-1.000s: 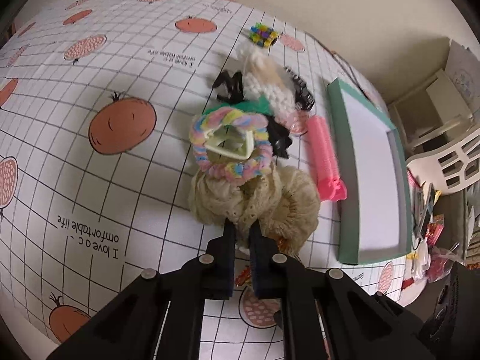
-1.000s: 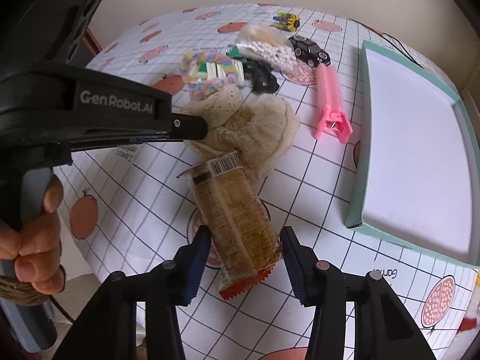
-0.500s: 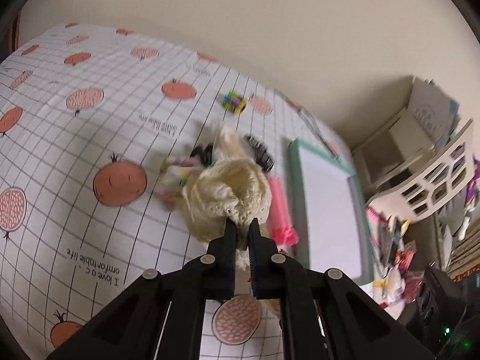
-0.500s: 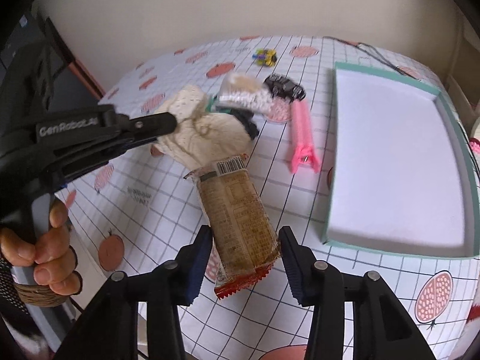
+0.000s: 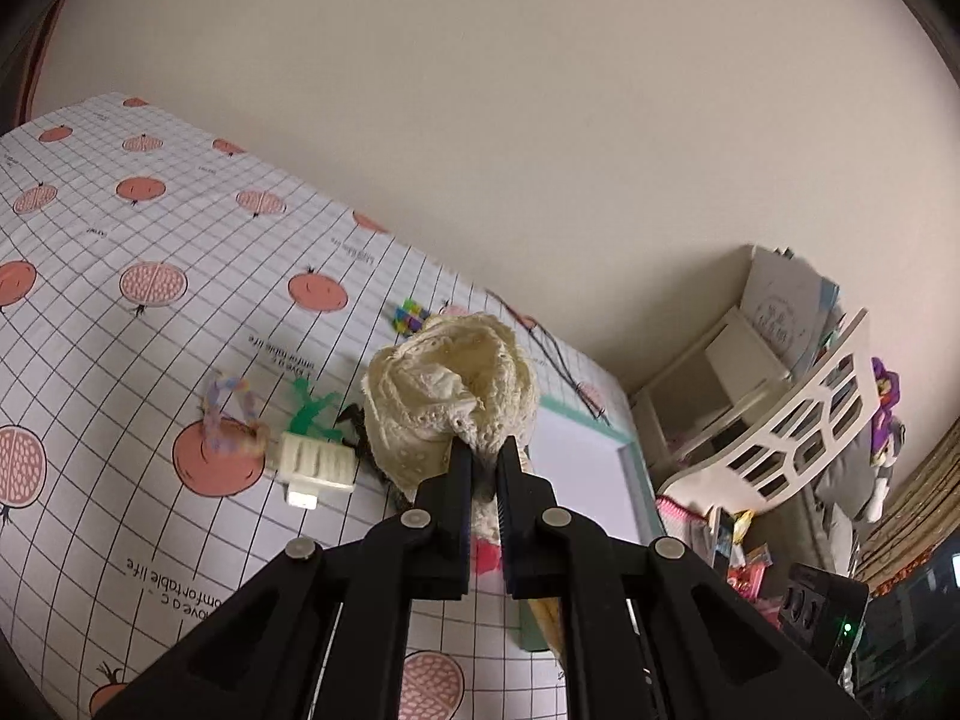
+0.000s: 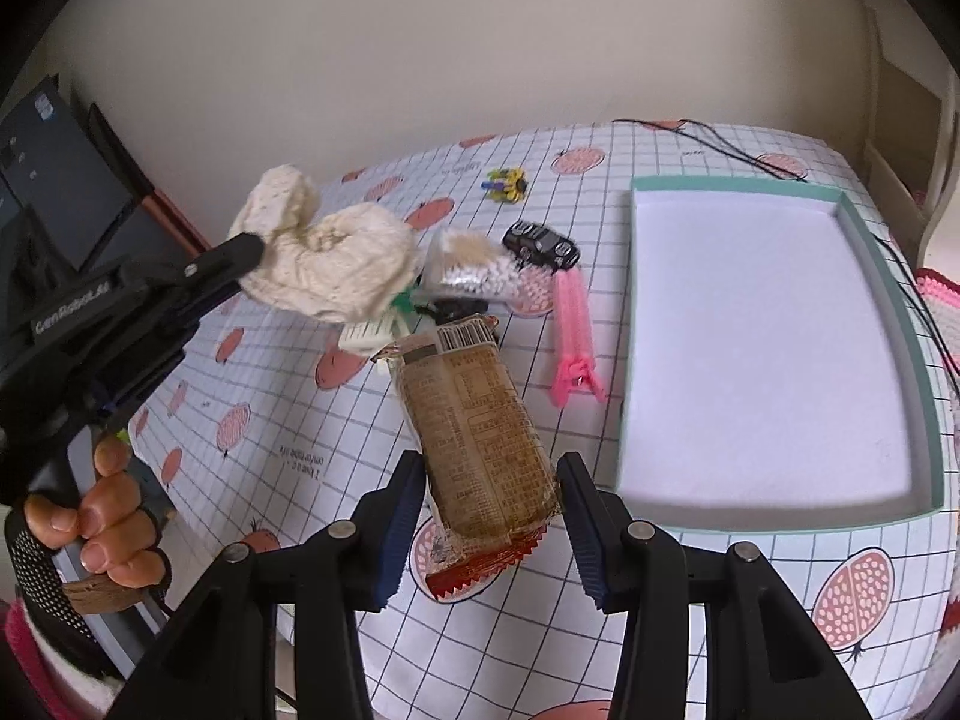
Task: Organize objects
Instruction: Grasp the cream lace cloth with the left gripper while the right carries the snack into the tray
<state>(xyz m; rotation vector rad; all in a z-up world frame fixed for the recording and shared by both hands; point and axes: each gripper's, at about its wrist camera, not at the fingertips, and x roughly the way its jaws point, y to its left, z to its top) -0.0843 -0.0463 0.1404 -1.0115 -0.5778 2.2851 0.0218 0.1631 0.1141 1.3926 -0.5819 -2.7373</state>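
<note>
- Left wrist view: the left gripper [image 5: 483, 468] has its jaws pinched together on a fold of the cream lace scrunchie [image 5: 450, 384], which is held in the air above the table [image 5: 120, 324].
- The scrunchie is a puffy ring of pale, eyelet-edged fabric, bunched into soft ruffles; from this side its open centre faces up and away from the camera.
- Right wrist view: the same scrunchie [image 6: 327, 261] hangs off the tip of the left gripper [image 6: 249, 252] as a lumpy crescent, its longer span running roughly left to right, clear of the tablecloth.
- A hand [image 6: 108, 531] grips the left tool's handle at the lower left of that view.
- The right gripper [image 6: 489, 501] is clamped on a brown snack packet [image 6: 474, 432], one finger pressed against each long side.
- The packet is a long wrapped bar with printed text, a barcode at its far end and a red crimped seal at its near end; its long axis runs away from the camera, along the fingers, leaning slightly left at the far end.
- On the checked cloth beyond lie a pink hair roller [image 6: 573, 336], a black toy car [image 6: 540, 243], a bag of cotton swabs [image 6: 474, 264] and a small multicoloured toy [image 6: 507, 183].
- A teal-rimmed tray [image 6: 924, 360] with a white floor sits to the right, well apart from both held items.
</note>
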